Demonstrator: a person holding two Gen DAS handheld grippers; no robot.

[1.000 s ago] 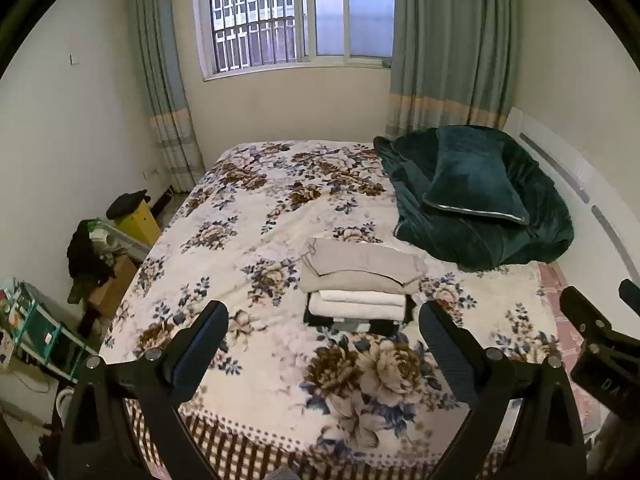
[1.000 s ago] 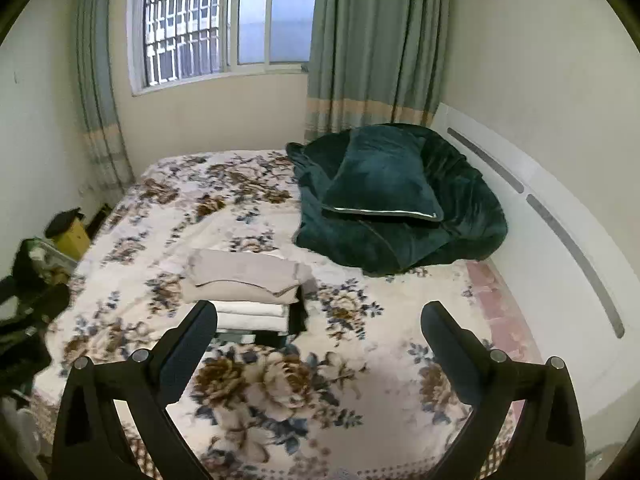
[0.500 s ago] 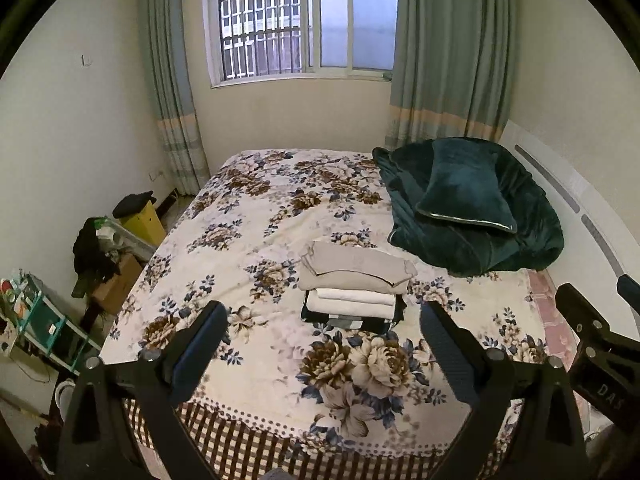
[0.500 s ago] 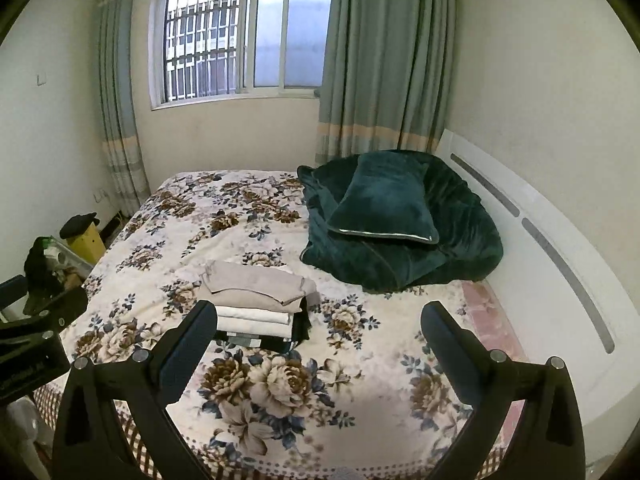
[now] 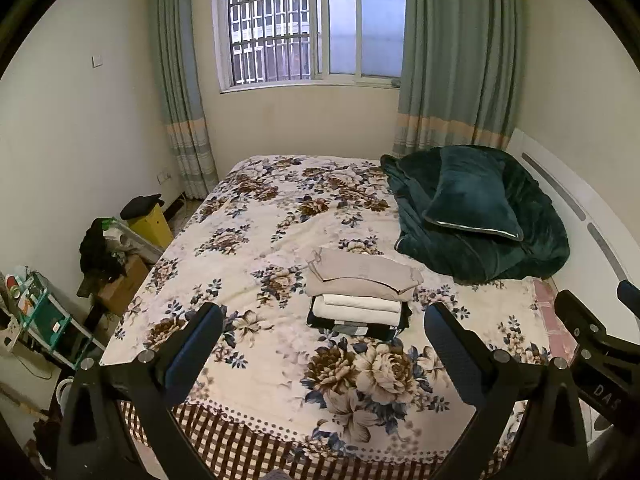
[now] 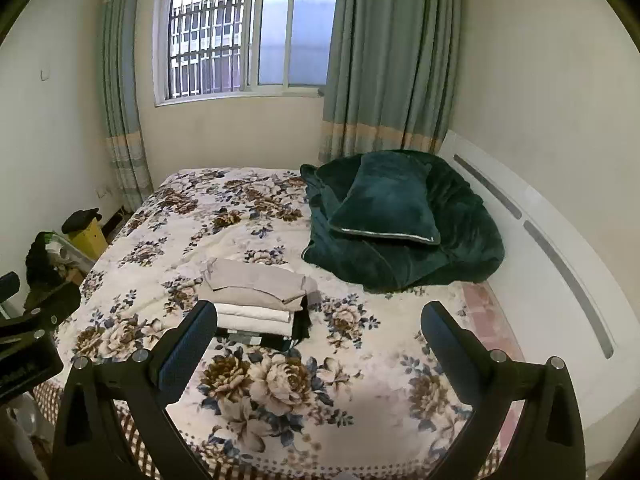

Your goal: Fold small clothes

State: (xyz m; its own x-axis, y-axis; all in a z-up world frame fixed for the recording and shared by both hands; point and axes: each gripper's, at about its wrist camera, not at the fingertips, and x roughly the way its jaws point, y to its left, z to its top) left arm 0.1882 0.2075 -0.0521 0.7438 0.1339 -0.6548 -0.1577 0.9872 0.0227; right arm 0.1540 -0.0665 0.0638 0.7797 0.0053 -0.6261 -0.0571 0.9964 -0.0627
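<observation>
A stack of folded clothes point(image 5: 360, 292) lies on the flowered bedspread point(image 5: 280, 216): beige garments on top, white ones under them, a dark one at the bottom. It also shows in the right wrist view point(image 6: 256, 300). My left gripper point(image 5: 322, 324) is open and empty, held above the bed's near edge, well short of the stack. My right gripper point(image 6: 318, 320) is open and empty, to the right of the left one. The right gripper's body shows at the left wrist view's right edge point(image 5: 592, 344).
A dark green blanket with a pillow point(image 5: 476, 208) lies at the bed's right, by the white headboard point(image 6: 540, 240). Left of the bed stand a yellow bin point(image 5: 150, 224), a cardboard box with dark clothes point(image 5: 108, 264) and a green rack point(image 5: 40, 320). Window and curtains behind.
Both grippers have pulled back and risen away from the bed, so the stack looks smaller and farther and the bed's near edge shows. Both stay open.
</observation>
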